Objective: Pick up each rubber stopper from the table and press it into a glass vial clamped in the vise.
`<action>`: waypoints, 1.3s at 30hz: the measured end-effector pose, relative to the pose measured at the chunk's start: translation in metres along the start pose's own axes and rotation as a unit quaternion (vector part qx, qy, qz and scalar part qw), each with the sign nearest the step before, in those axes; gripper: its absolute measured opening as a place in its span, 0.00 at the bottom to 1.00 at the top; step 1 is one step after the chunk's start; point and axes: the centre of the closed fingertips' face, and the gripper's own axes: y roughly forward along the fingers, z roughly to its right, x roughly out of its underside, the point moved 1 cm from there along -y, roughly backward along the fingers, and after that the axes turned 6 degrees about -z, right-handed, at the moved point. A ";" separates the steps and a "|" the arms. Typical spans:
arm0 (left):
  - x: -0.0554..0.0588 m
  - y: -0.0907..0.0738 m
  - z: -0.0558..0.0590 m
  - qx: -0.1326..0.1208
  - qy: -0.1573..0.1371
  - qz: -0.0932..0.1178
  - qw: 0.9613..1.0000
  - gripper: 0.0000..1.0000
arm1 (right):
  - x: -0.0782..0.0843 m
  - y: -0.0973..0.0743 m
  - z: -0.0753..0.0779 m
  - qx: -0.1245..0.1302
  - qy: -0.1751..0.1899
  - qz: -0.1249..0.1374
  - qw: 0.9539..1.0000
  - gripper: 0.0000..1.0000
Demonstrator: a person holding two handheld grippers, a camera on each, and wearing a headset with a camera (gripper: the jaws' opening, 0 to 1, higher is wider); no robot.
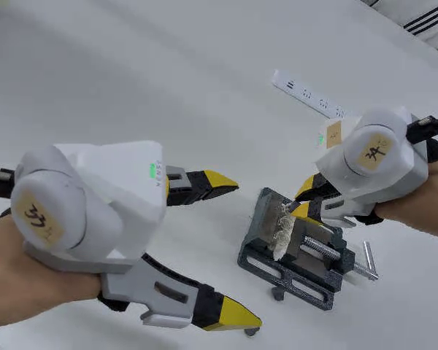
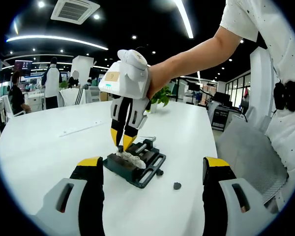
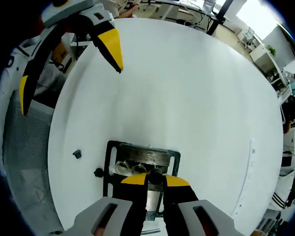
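- The right tongs (image 3: 155, 180) are being held nearly closed, with a narrow gap between the yellow tips. What is being pinched there is judged to be a rubber stopper (image 3: 155, 175).
- That stopper is being held right over the row of glass vials (image 3: 128, 168) clamped in the vise (image 3: 137, 155). Whether it is already touching a vial mouth cannot be told.
- The left tongs (image 2: 153, 164) are being carried spread wide and empty, well apart from the vise and pointed toward it.
- A loose stopper (image 2: 177, 186) is being left on the counter (image 2: 49, 147), near the vise but apart from it.
- A second dark bit (image 2: 160, 172) is being seen just beside the vise base. Whether it is a stopper or a part of the vise cannot be told.
- Step in hand, as judged: a stopper is being seated in a vial by the right tongs.
- Next move, as judged: the stopper is needing to be centred on an open vial mouth and pressed straight down, gently, since glass is being loaded. After that the grip is to be released and the loose stopper fetched.
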 end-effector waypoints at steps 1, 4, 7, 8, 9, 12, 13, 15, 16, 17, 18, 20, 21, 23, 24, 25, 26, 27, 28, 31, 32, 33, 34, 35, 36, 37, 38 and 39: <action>0.000 0.000 0.000 0.000 0.000 0.000 1.000 0.82 | 0.000 0.000 0.000 0.000 -0.001 0.001 1.000 0.07; -0.001 -0.001 -0.001 -0.001 0.000 0.000 1.000 0.82 | -0.001 0.000 0.000 0.001 0.003 0.006 1.000 0.08; -0.001 -0.001 -0.001 -0.002 -0.001 0.000 1.000 0.82 | -0.003 -0.001 -0.001 -0.002 0.006 0.013 1.000 0.10; 0.000 -0.001 -0.001 -0.002 -0.001 0.000 1.000 0.82 | -0.003 -0.002 0.000 -0.002 0.007 0.015 1.000 0.10; 0.000 -0.001 0.000 -0.003 -0.001 -0.001 1.000 0.82 | -0.003 -0.002 -0.001 0.000 0.010 0.018 1.000 0.10; 0.001 -0.001 0.000 -0.002 -0.001 -0.002 1.000 0.82 | -0.005 -0.011 0.001 0.001 0.020 0.034 0.999 0.11; 0.001 -0.001 0.000 -0.002 -0.001 -0.002 1.000 0.82 | -0.006 -0.015 0.002 0.001 0.024 0.038 0.999 0.11; 0.001 -0.001 0.001 0.000 0.000 -0.004 1.000 0.82 | -0.005 -0.021 0.004 0.000 0.030 0.047 0.998 0.10; 0.001 -0.001 0.001 0.000 0.001 -0.004 1.000 0.82 | -0.004 -0.023 0.005 0.000 0.031 0.050 0.998 0.08; 0.000 0.000 0.001 0.001 0.001 -0.004 1.000 0.82 | -0.003 -0.024 0.006 -0.003 0.035 0.055 0.998 0.06; 0.000 0.000 0.001 0.001 0.001 -0.004 1.000 0.82 | -0.003 -0.025 0.007 -0.005 0.041 0.059 0.997 0.04; 0.000 0.000 0.002 0.003 0.001 -0.004 1.000 0.82 | -0.001 -0.025 0.007 -0.007 0.048 0.064 0.997 0.03; 0.000 0.000 0.002 0.003 0.002 -0.005 1.000 0.82 | 0.000 -0.024 0.007 -0.008 0.050 0.065 0.997 0.02; 0.000 0.001 0.002 0.004 0.002 -0.006 1.000 0.82 | 0.003 -0.022 0.006 -0.010 0.054 0.066 0.996 0.00; 0.000 0.001 0.002 0.005 0.003 -0.007 1.000 0.82 | 0.004 -0.021 0.005 -0.013 0.055 0.066 0.996 0.00; -0.001 0.001 0.002 0.005 0.002 -0.007 1.000 0.82 | 0.005 -0.019 0.005 -0.015 0.056 0.066 0.996 0.00; -0.001 0.001 0.002 0.006 0.002 -0.006 1.000 0.82 | 0.005 -0.018 0.005 -0.017 0.057 0.067 0.996 0.00; -0.001 0.001 0.002 0.006 0.002 -0.007 1.000 0.82 | 0.004 -0.018 0.003 -0.019 0.058 0.069 0.996 0.00; -0.001 0.002 0.001 0.006 0.002 -0.007 1.000 0.82 | 0.004 -0.018 0.002 -0.021 0.060 0.069 0.996 0.00; -0.001 0.002 0.001 0.007 0.002 -0.008 1.000 0.81 | 0.005 -0.014 0.002 -0.020 0.060 0.068 0.996 0.00; -0.001 0.002 0.001 0.007 0.003 -0.008 1.000 0.81 | 0.005 -0.013 0.002 -0.021 0.060 0.069 0.996 0.00; -0.001 0.002 0.001 0.008 0.002 -0.008 1.000 0.81 | 0.004 -0.013 0.002 -0.021 0.061 0.070 0.995 0.00; 0.000 0.002 0.001 0.008 0.001 -0.008 1.000 0.81 | 0.004 -0.013 0.002 -0.022 0.061 0.070 0.995 0.00; 0.000 0.002 0.001 0.008 0.002 -0.009 1.000 0.81 | 0.004 -0.013 0.002 -0.022 0.060 0.070 0.995 0.00; 0.000 0.002 0.001 0.008 0.002 -0.009 1.000 0.81 | 0.004 -0.012 0.001 -0.023 0.061 0.069 0.995 0.00; 0.000 0.003 0.002 0.009 0.001 -0.009 1.000 0.81 | 0.004 -0.011 0.001 -0.024 0.060 0.068 0.996 0.00; 0.000 0.003 0.002 0.009 0.002 -0.009 1.000 0.81 | 0.004 -0.011 0.001 -0.024 0.059 0.068 0.996 0.00; 0.000 0.003 0.002 0.009 0.001 -0.009 1.000 0.81 | 0.004 -0.011 0.001 -0.024 0.060 0.068 0.996 0.00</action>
